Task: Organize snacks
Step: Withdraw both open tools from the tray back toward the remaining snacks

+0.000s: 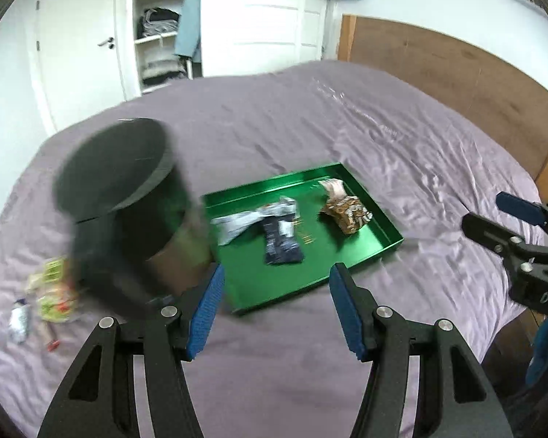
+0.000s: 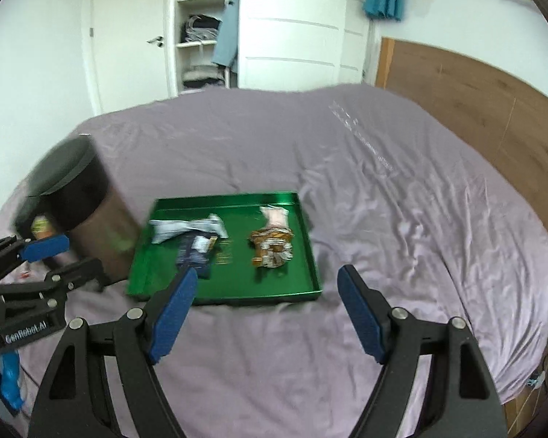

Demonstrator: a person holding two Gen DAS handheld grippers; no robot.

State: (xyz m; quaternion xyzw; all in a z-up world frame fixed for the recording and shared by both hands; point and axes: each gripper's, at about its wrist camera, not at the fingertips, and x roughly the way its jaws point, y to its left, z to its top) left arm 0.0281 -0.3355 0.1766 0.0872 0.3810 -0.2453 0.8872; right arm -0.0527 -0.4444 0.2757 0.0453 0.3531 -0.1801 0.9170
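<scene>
- Left gripper [image 1: 276,306] and right gripper [image 2: 266,308]: both spread, empty, near the green tray [image 1: 391,235].
- Dark canister [image 1: 128,197], blurred, possibly tilting beside the tray; a careless reach could topple it.

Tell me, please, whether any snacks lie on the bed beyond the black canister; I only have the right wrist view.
Observer: Yes. The left wrist view shows a yellow-green packet on the sheet, left of the black canister and outside the green tray.
Operator: Is anything else lying with it?
Observer: A small silver-white packet lies at its left, and a small red item, too blurred to name, lies just nearer the camera.
</scene>
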